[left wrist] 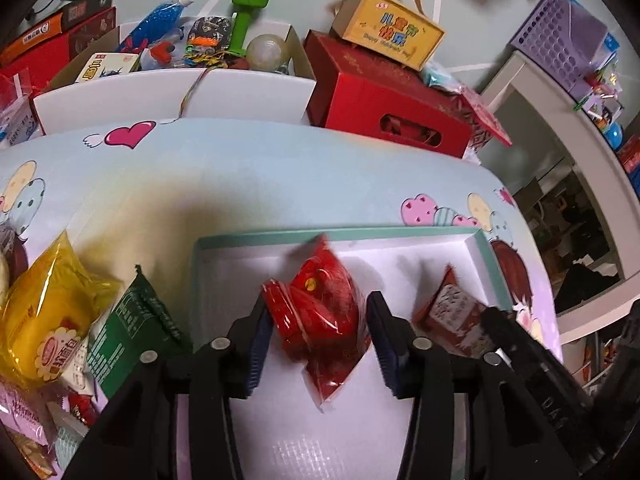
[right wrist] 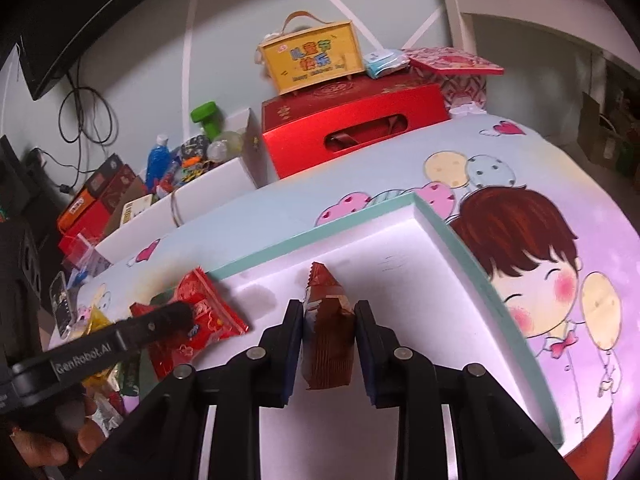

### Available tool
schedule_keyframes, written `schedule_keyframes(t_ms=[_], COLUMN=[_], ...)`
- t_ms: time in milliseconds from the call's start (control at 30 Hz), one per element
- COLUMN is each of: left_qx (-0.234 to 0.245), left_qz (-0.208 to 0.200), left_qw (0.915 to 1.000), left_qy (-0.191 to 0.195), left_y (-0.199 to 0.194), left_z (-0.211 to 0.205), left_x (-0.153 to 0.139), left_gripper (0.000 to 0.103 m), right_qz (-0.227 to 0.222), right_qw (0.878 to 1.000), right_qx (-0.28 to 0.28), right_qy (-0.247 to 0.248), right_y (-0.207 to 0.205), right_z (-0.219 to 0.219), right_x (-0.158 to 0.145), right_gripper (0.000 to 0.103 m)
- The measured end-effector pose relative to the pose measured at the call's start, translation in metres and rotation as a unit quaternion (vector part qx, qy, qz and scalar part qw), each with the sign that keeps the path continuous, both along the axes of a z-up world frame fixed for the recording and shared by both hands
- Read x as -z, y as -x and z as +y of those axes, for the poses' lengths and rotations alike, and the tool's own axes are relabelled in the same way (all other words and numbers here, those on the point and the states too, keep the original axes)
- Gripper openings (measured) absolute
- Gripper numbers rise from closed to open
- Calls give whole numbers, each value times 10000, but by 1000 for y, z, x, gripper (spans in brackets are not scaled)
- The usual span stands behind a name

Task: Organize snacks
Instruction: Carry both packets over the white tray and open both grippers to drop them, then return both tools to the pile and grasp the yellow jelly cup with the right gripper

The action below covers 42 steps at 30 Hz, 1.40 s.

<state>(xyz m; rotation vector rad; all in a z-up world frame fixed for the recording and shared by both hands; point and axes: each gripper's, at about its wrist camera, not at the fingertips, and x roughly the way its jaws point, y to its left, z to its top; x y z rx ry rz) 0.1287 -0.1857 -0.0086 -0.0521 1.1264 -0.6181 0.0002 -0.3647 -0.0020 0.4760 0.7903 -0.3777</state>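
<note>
A shallow white box with a teal rim (left wrist: 280,236) lies on the cartoon tablecloth; it also shows in the right wrist view (right wrist: 436,220). My left gripper (left wrist: 318,320) is over the box with a red snack packet (left wrist: 324,312) between its pads; the left pad touches it, the right pad shows a small gap. My right gripper (right wrist: 328,330) is shut on a brown-red snack packet (right wrist: 328,340) held upright over the box. That packet (left wrist: 452,312) shows at the box's right end in the left wrist view.
Loose snacks lie left of the box: a yellow packet (left wrist: 44,320), a green packet (left wrist: 132,328) and others. Behind the table stand a white bin of toys (left wrist: 172,92), a red gift box (left wrist: 384,108) and a yellow box (left wrist: 392,36). A white shelf (left wrist: 560,128) stands right.
</note>
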Motion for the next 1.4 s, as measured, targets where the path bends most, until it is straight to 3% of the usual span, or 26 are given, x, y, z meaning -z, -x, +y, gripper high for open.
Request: schedule_keyframes(t_ms=[233, 300, 333, 500, 600, 667, 833, 1000, 1200, 1400], left_qx=[9, 16, -6, -206, -393, -565, -976, -1394, -1788, -1875], left_qz=[-95, -151, -174, -328, -478, -592, -954, -1404, -1345, -1090], left_qw=[9999, 9999, 9998, 9991, 9977, 9960, 9888, 9761, 9699, 9708], left_qy=[35, 0, -33, -192, -283, -363, -599, -895, -961, -1026], left_y=[13, 17, 19, 27, 32, 35, 45, 61, 75, 84], left_z=[8, 12, 14, 34, 51, 65, 99, 138, 182, 209], left_x=[-16, -23, -25, -35, -39, -42, -48, -56, -51, -42], left_gripper=[76, 80, 83, 83, 85, 96, 96, 96, 96, 96], right_qz=[63, 135, 173, 340, 415, 448, 508, 361, 243, 163], right_qw=[9999, 9998, 9997, 9983, 9978, 9975, 9956, 9945, 9914, 9863], right_qx=[117, 63, 48, -145, -197, -253, -405, -624, -983, -1306], right_qy=[52, 146, 186, 444, 470, 490, 678, 765, 828, 991], right_y=[9, 9, 8, 7, 7, 7, 5, 7, 2, -4], right_z=[-6, -3, -1, 11, 16, 20, 34, 51, 85, 126], right_x=[-9, -13, -14, -19, -19, -18, -18, -23, -29, -35], right_gripper=[31, 50, 65, 72, 90, 103, 103, 103, 103, 103])
